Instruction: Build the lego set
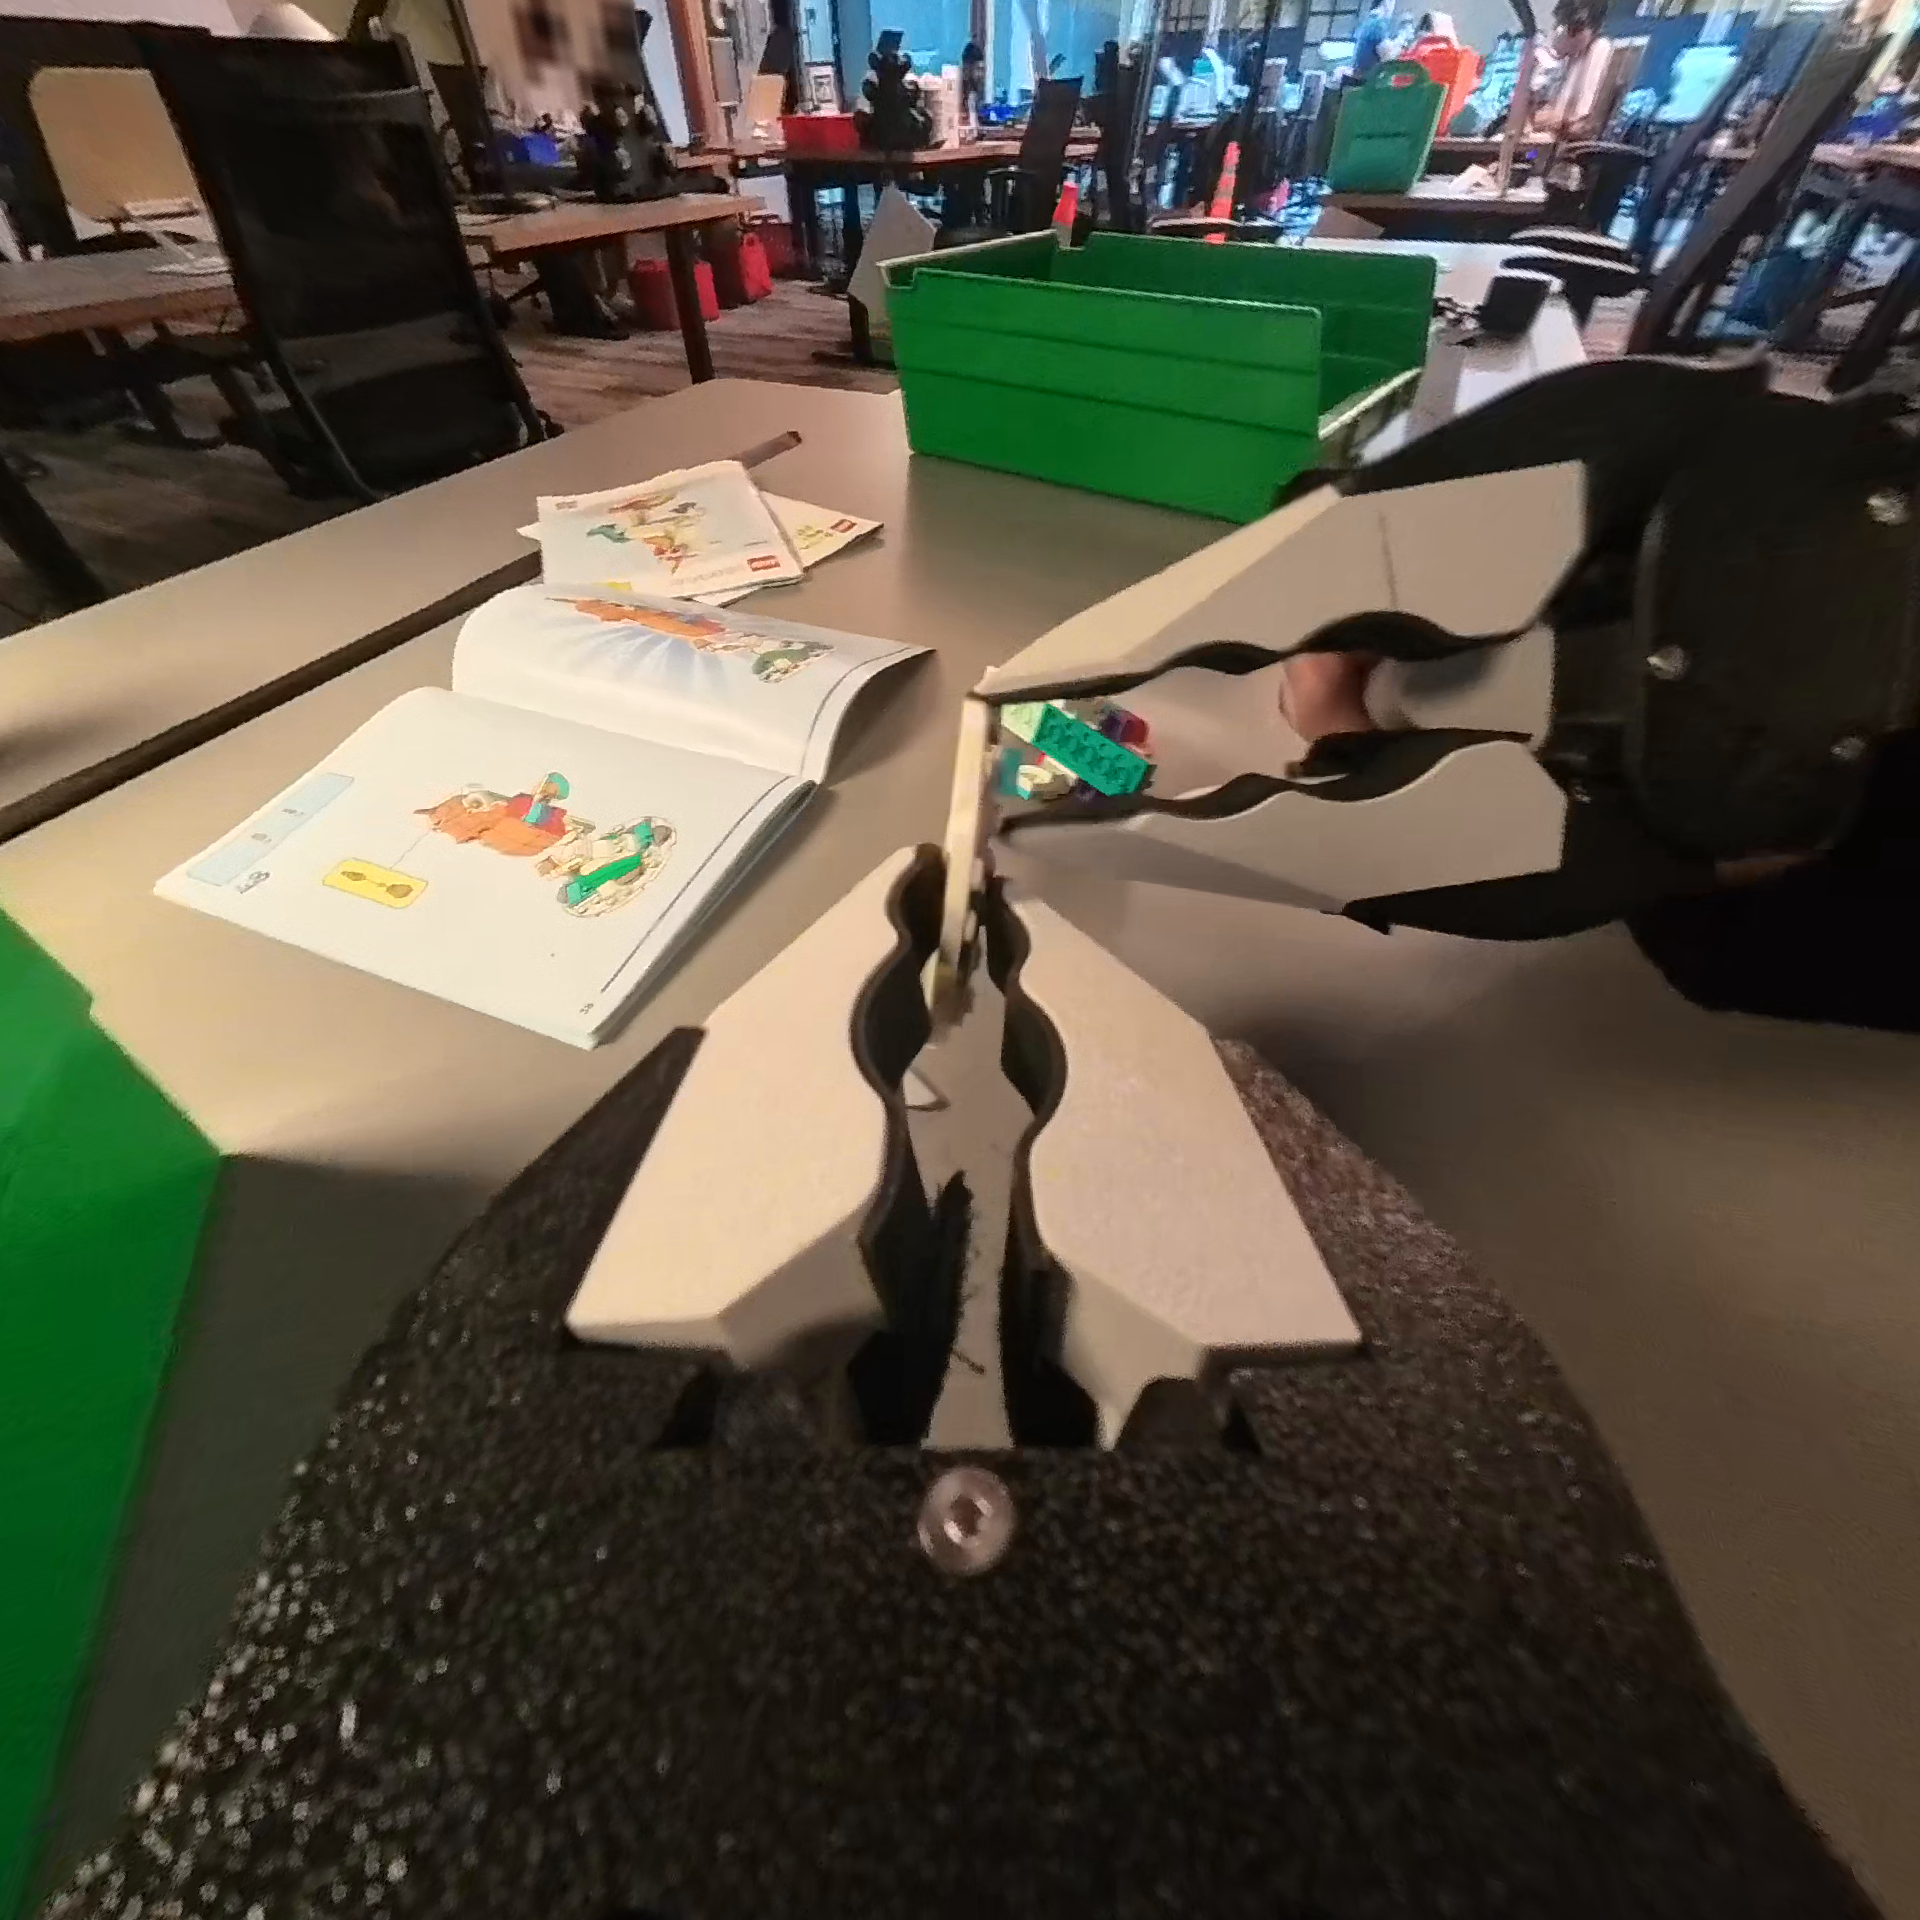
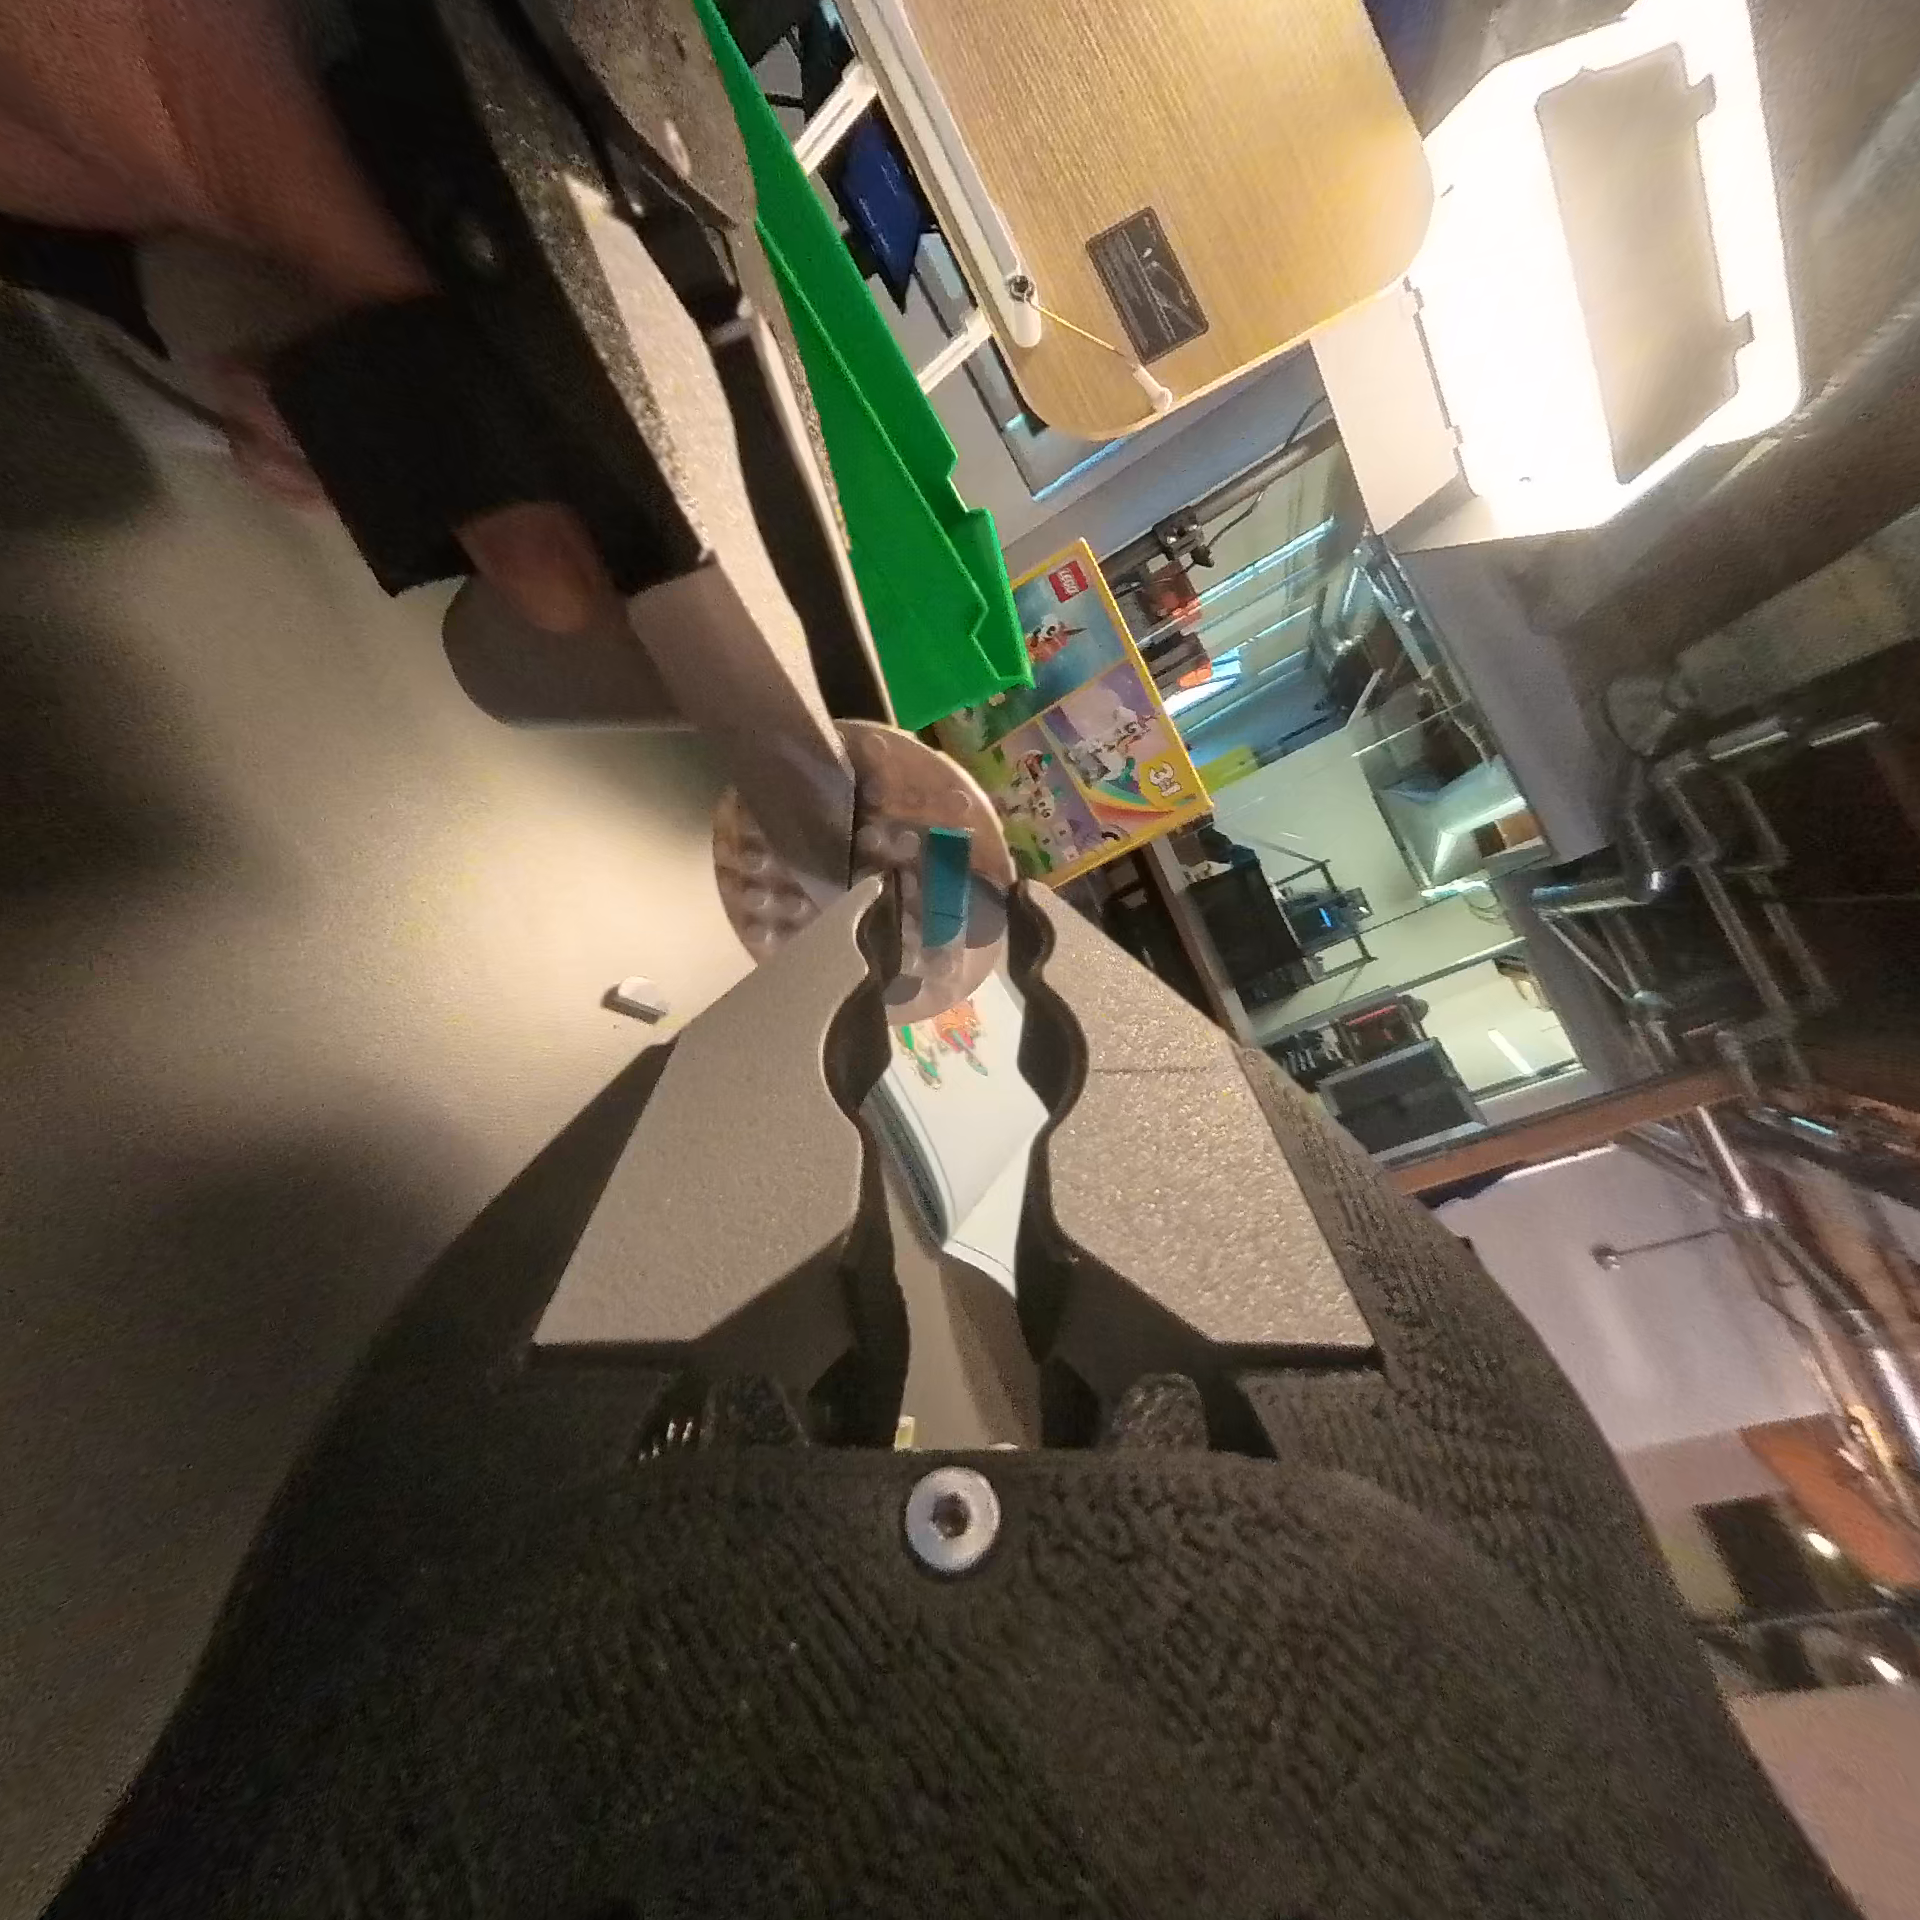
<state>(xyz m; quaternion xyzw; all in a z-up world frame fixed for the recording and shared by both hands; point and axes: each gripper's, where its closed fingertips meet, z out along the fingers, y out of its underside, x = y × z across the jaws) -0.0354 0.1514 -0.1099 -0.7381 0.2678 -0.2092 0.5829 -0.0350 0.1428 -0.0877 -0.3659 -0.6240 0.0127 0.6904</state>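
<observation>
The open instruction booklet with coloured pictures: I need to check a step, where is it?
In the left wrist view the open instruction booklet lies flat on the grey table, left of both grippers, in front of smaller leaflets.

A grey table [image 1: 312, 1091] fronts wooden desks [image 1: 613, 223] and black chairs [image 1: 343, 239].

Two grippers [image 1: 961, 883] [image 2: 940, 914], one round plate [image 1: 966, 831], two green bins [image 1: 1101, 384], three booklets [image 1: 499, 831].

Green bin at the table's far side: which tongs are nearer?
Right. The right tongs lie just before the green bin; the left tongs sit farther back, nearer the camera.
</observation>
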